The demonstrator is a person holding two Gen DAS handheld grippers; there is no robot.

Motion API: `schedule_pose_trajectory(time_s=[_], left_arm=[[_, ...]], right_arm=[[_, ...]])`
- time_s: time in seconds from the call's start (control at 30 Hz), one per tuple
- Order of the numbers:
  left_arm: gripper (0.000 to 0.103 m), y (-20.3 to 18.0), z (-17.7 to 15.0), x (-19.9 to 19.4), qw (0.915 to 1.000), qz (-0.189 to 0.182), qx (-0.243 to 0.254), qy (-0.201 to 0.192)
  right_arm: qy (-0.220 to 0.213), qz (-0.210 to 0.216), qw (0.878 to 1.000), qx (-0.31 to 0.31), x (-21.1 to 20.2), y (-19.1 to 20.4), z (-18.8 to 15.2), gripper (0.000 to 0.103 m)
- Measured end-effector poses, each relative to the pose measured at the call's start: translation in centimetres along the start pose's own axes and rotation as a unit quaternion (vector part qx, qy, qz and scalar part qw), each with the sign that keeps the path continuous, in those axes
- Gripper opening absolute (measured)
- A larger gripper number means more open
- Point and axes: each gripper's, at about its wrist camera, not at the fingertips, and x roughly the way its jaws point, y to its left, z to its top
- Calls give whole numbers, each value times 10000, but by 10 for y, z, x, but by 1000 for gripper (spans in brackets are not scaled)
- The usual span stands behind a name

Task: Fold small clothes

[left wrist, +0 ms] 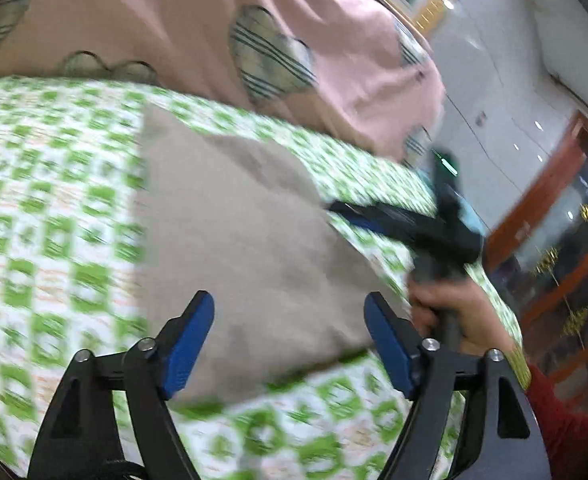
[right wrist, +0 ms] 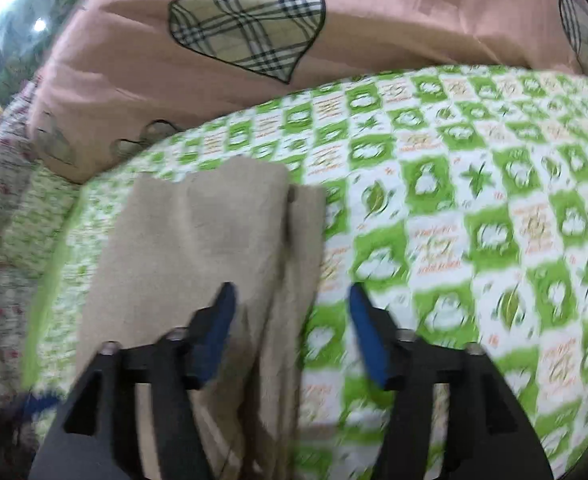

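A small beige garment (left wrist: 233,232) lies flat on the green-and-white checked bedsheet (left wrist: 45,216). My left gripper (left wrist: 289,320) is open and empty, hovering over the garment's near edge. In the left wrist view my right gripper (left wrist: 378,220) shows at the garment's right edge, held by a hand (left wrist: 454,316). In the right wrist view the garment (right wrist: 197,248) lies folded lengthwise with a narrow strip along its right side. My right gripper (right wrist: 291,300) is open and empty above the garment's right edge.
A pink pillow with plaid heart patches (right wrist: 253,40) lies at the head of the bed, just beyond the garment. A wooden cabinet (left wrist: 554,240) and pale floor show past the bed's edge. The bedsheet (right wrist: 474,220) stretches right of the garment.
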Motion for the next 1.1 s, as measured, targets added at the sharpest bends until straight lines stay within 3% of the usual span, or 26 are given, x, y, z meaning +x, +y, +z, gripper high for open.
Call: schedule_pose_trajectory(time_s=[0.1,0.3,0.47,0.53,0.57,0.6,0.63,0.73,0.83,1.1], left_arm=[[83,32,22,14,9991,288,-287,122],[83,81,43,65,9934,-90,-974,597],[85,116,45,114,9828,-529,-1515,912],[80,119,45,125,9833,-589,-1473,888],[74,118,46,128,9848,-585,-1384,868],[58,117,46,130,9845,-673,-1343,900],[54,117,44,129,9845,-667,-1361,888],[45,113,44,112,9866,-717,-1267,743],[45,104,41,67,9907,-681,-1049,542],[44,132,12,-55,9936,-380,-1036,228]], right_arm=[[107,626,9979,105,-4,0,-9,80],[403,872,9946,391,16,-9,-15,80],[560,1009,9917,561,31,-13,-19,80],[713,1008,9907,575,42,-12,-20,74],[718,1049,9901,596,45,-13,-21,62],[738,1197,9876,694,48,-14,-21,45],[812,1431,9821,915,52,-16,-23,41],[669,1306,9866,719,42,0,-23,35],[566,1425,9872,435,28,31,-26,32],[707,2253,9717,-39,38,123,-58,32]])
